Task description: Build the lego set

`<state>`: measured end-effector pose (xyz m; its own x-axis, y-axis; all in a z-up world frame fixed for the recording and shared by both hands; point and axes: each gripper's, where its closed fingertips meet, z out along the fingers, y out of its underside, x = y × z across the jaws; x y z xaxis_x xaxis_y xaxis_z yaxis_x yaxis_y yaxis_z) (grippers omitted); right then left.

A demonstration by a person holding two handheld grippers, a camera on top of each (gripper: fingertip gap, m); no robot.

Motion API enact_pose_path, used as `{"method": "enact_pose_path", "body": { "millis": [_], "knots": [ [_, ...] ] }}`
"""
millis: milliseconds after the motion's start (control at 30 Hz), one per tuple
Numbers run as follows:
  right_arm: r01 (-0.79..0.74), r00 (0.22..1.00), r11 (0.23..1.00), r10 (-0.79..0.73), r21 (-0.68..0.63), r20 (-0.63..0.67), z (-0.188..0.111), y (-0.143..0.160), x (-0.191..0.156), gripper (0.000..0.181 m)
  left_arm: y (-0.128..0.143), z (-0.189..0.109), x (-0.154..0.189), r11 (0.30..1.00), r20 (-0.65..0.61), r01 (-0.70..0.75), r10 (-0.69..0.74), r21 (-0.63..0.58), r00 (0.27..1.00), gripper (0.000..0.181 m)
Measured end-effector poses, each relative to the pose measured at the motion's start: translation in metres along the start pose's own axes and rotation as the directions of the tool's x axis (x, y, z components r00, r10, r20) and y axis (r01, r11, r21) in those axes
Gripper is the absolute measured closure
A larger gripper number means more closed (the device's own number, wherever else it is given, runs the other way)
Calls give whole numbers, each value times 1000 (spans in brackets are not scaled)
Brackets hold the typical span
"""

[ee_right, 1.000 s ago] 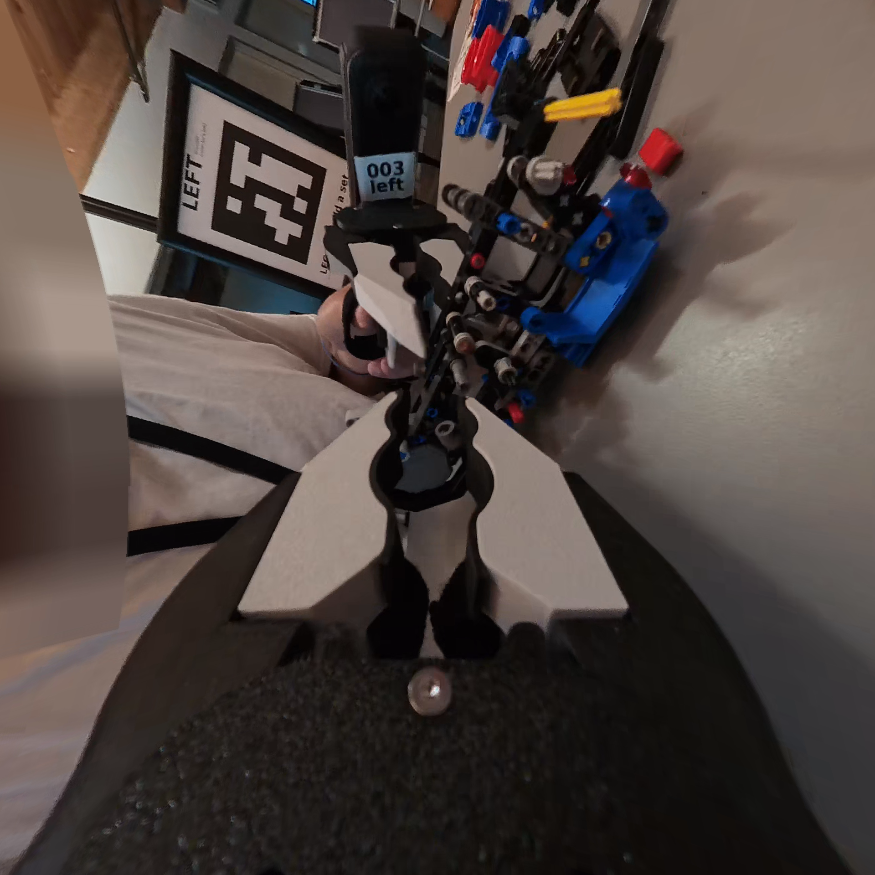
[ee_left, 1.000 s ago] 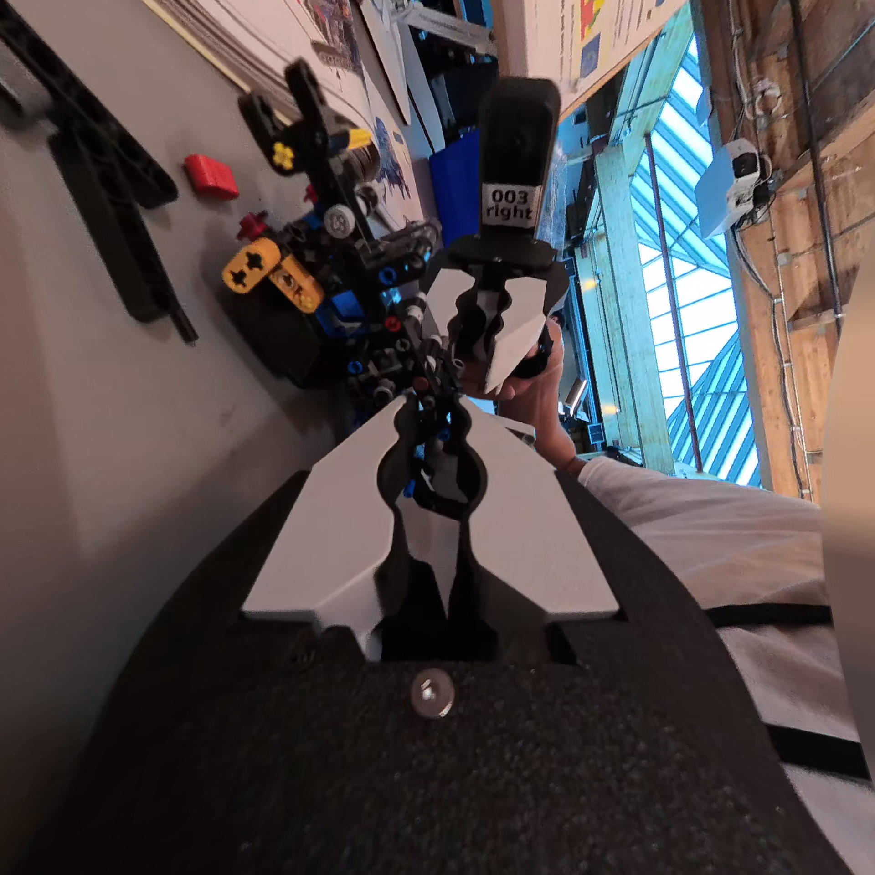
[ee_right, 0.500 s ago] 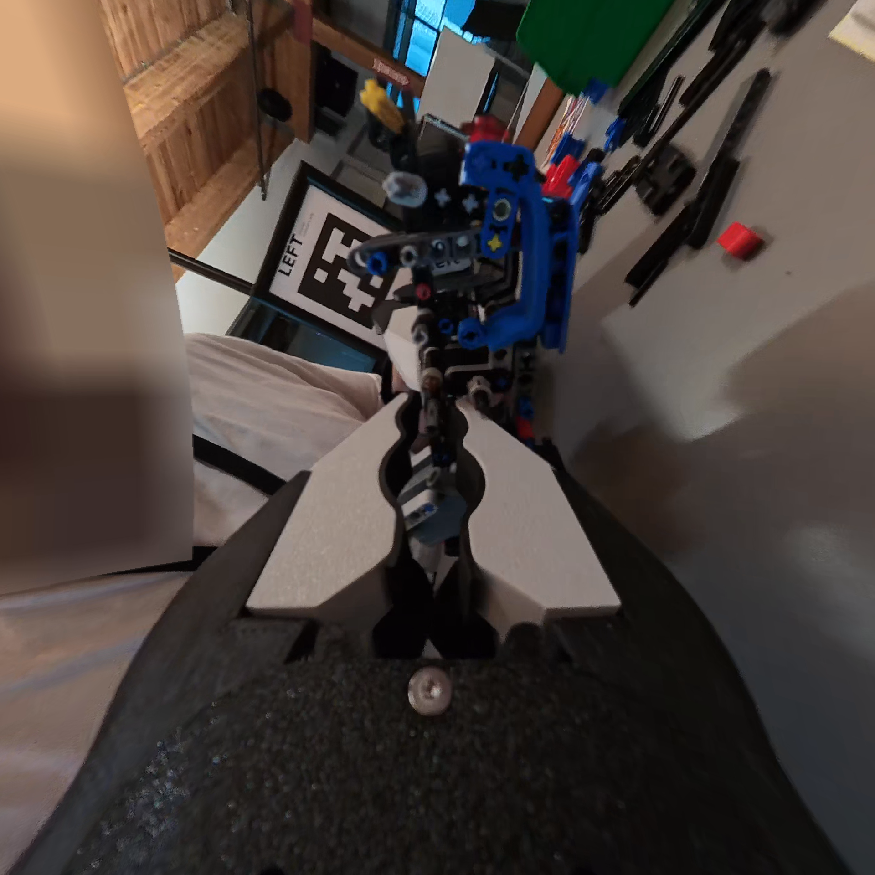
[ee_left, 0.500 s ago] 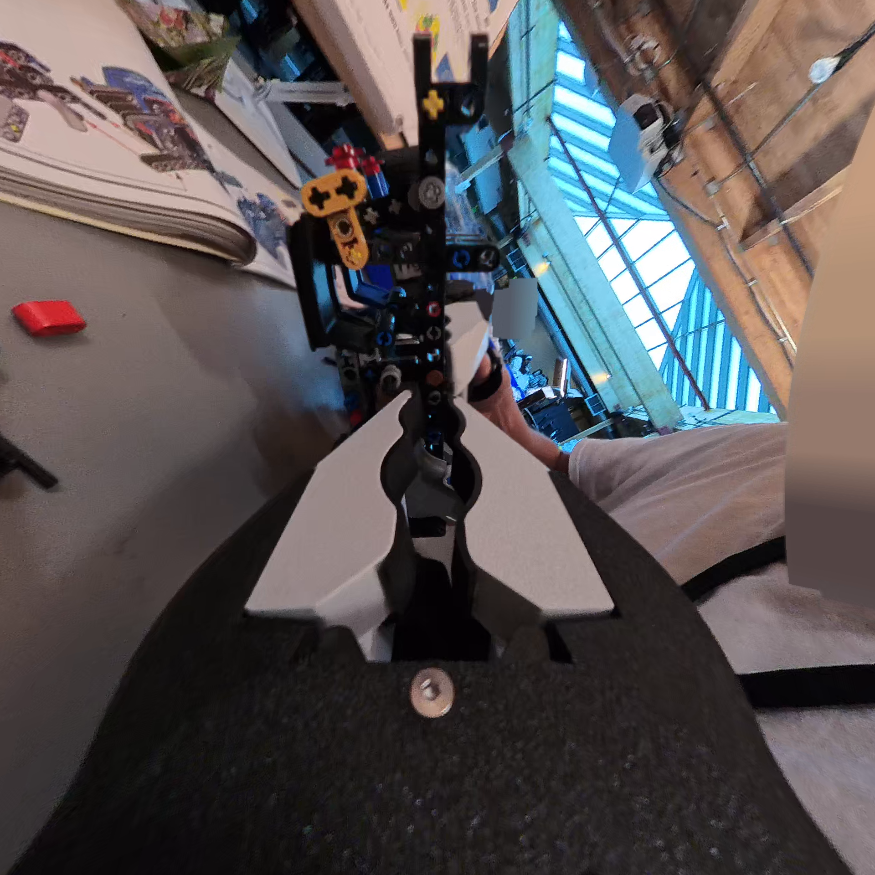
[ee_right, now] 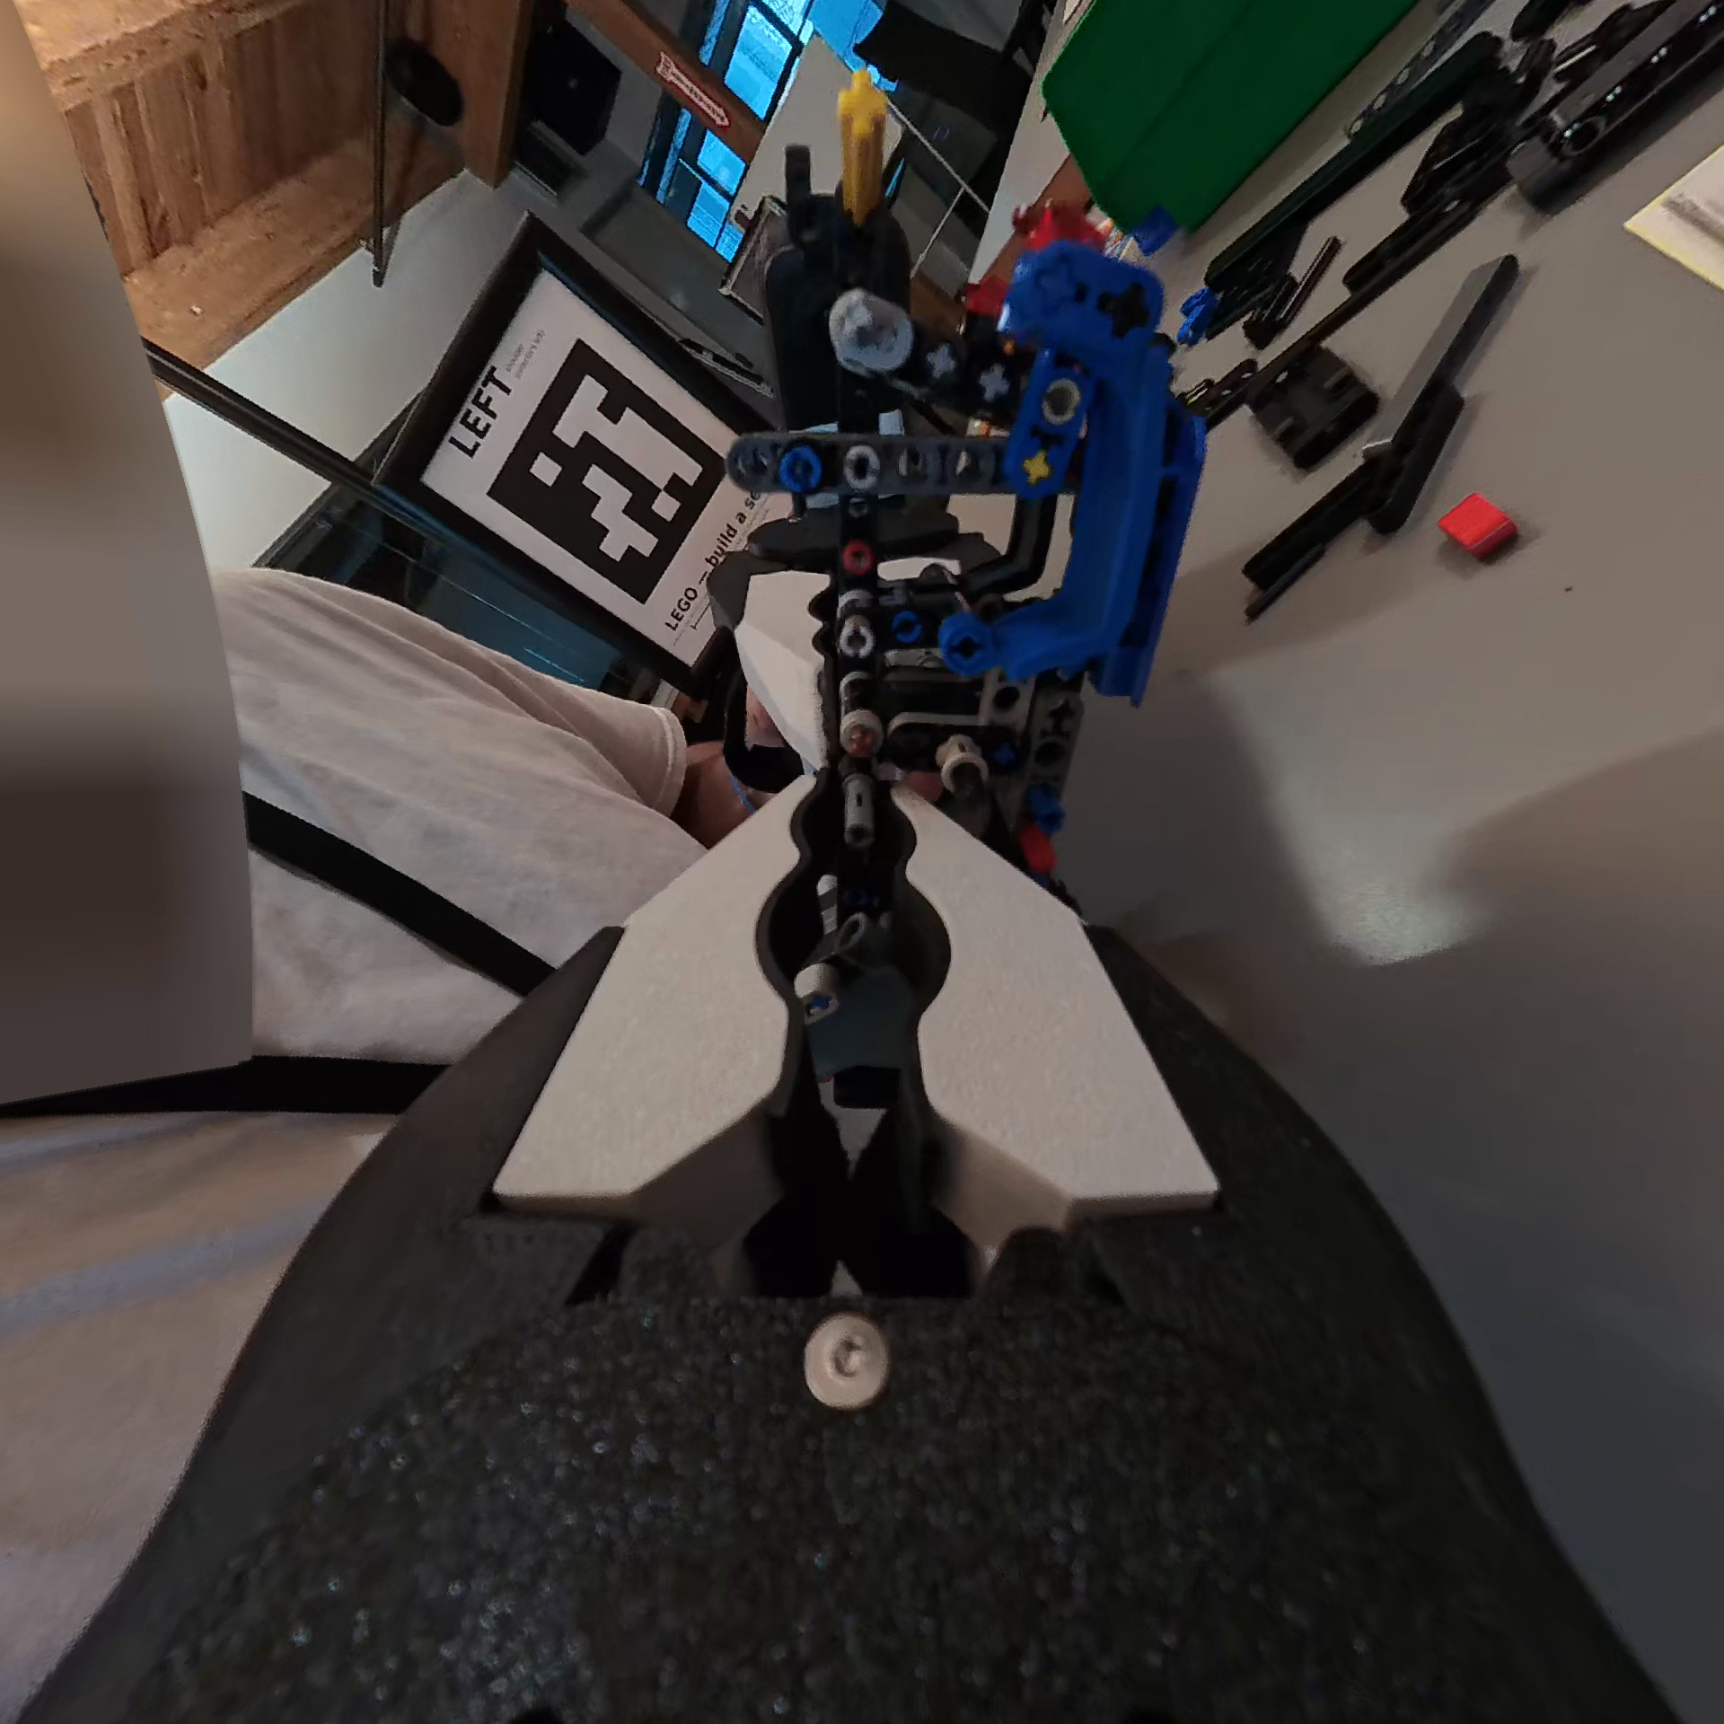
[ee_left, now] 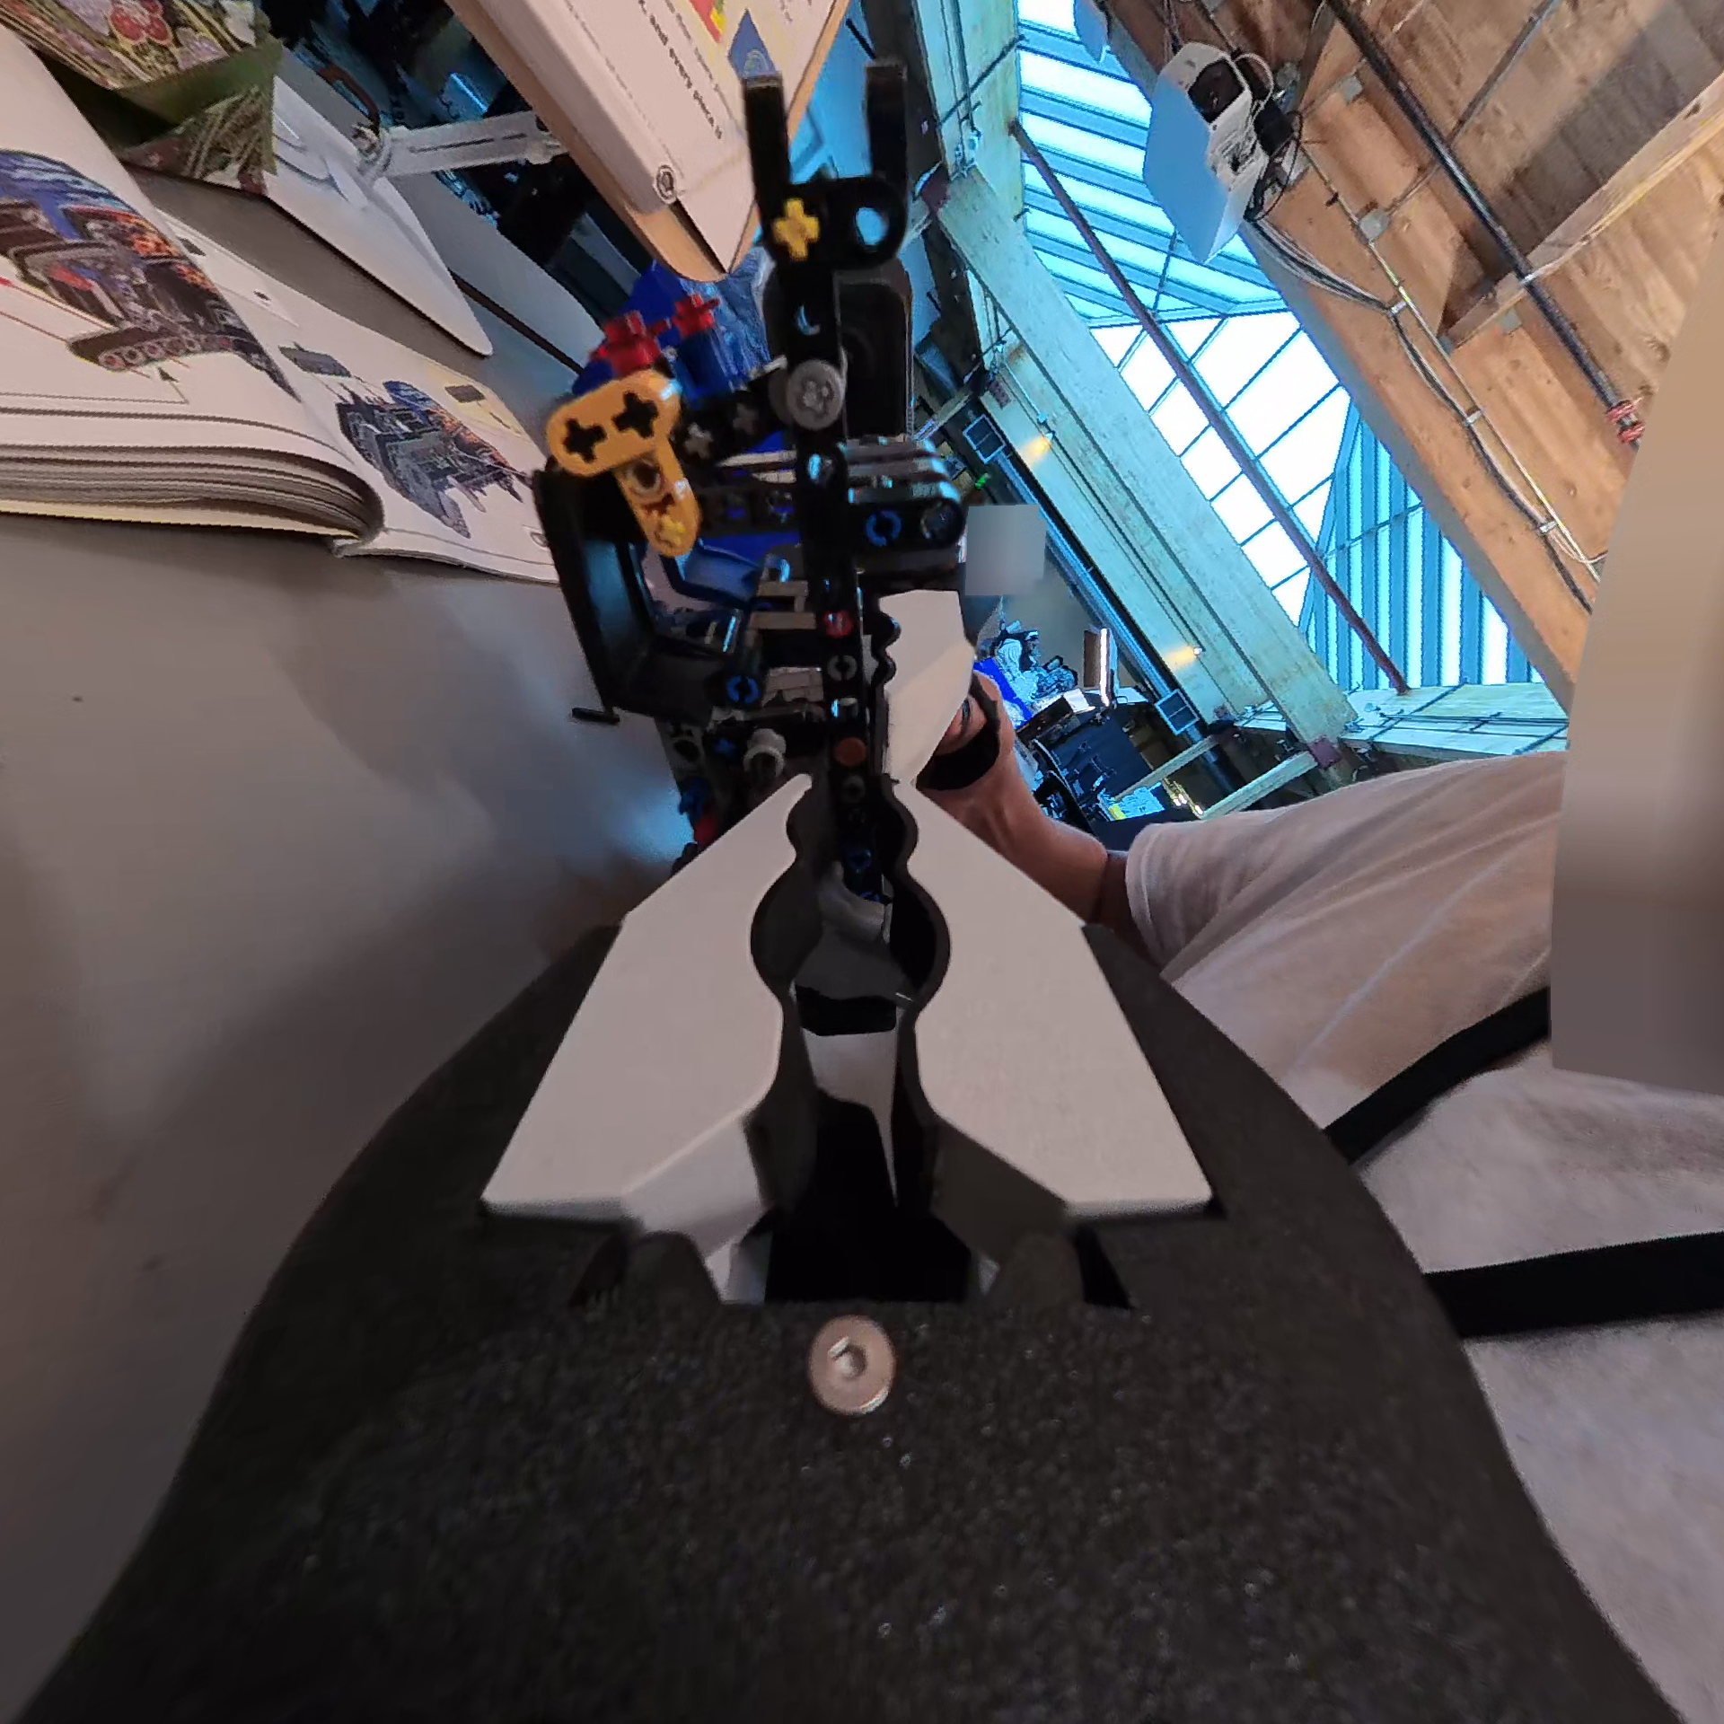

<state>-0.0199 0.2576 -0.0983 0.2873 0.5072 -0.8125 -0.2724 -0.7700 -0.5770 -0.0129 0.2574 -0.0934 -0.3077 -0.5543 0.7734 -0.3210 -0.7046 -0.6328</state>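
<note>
A half-built lego model (ee_left: 802, 522) of black beams, blue panels and yellow connectors is held upright between both grippers, above the grey table (ee_left: 233, 793). My left gripper (ee_left: 851, 793) is shut on the model's black beam from one side. My right gripper (ee_right: 856, 793) is shut on the same beam of the model (ee_right: 933, 522) from the opposite side. The right gripper's white finger (ee_left: 928, 672) shows behind the model in the left wrist view, and the left gripper's finger (ee_right: 779, 672) shows in the right wrist view. The model's blue curved panel (ee_right: 1110, 485) faces the table.
An open instruction booklet (ee_left: 187, 373) lies on the table at the left. Loose black beams (ee_right: 1381, 448), a small red piece (ee_right: 1477, 527) and a green bin (ee_right: 1213, 93) lie on the table in the right wrist view. A person's white sleeve (ee_left: 1353, 933) is close by. Only a small space, under 4 cm, lies between the two pairs of fingers.
Both grippers have lifted the model off the table and turned it upright. The views swung from the tabletop toward the room and the booklet.
</note>
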Motion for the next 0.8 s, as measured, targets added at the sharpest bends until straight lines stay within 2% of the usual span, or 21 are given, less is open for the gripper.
{"method": "enact_pose_path", "body": {
  "millis": [167, 267, 367, 400, 433, 633, 800],
  "knots": [
    [16, 1000, 1000, -16, 5, 5, -1, 1, -3, 175, 1, -2, 3, 1000, -15, 0, 1, 12, 1000, 176],
    [46, 998, 999, -46, 4, -42, 0, 1, 1, 175, 3, -3, 0, 1000, 10, -22, 22, 4, 1000, 176],
    [-23, 999, 997, 21, 76, 30, 0, -10, -6, 164, 4, -4, 0, 999, 9, -44, 44, -12, 999, 176],
    [-18, 1000, 997, 17, 77, 15, 0, -9, -3, 173, 5, -3, 1, 999, 5, -48, 48, -17, 999, 176],
    [13, 1000, 997, -13, 75, -2, 0, -8, -1, 175, 7, -2, 0, 999, 9, -46, 46, -27, 999, 175],
    [58, 998, 998, -56, 39, -42, 0, -2, 2, 175, 11, -1, 0, 998, -7, -29, 29, -63, 1000, 176],
    [74, 994, 997, -73, 13, -81, 0, 3, 11, 175, 15, 0, -9, 993, 32, -35, 39, -110, 999, 176]
  ]
}}
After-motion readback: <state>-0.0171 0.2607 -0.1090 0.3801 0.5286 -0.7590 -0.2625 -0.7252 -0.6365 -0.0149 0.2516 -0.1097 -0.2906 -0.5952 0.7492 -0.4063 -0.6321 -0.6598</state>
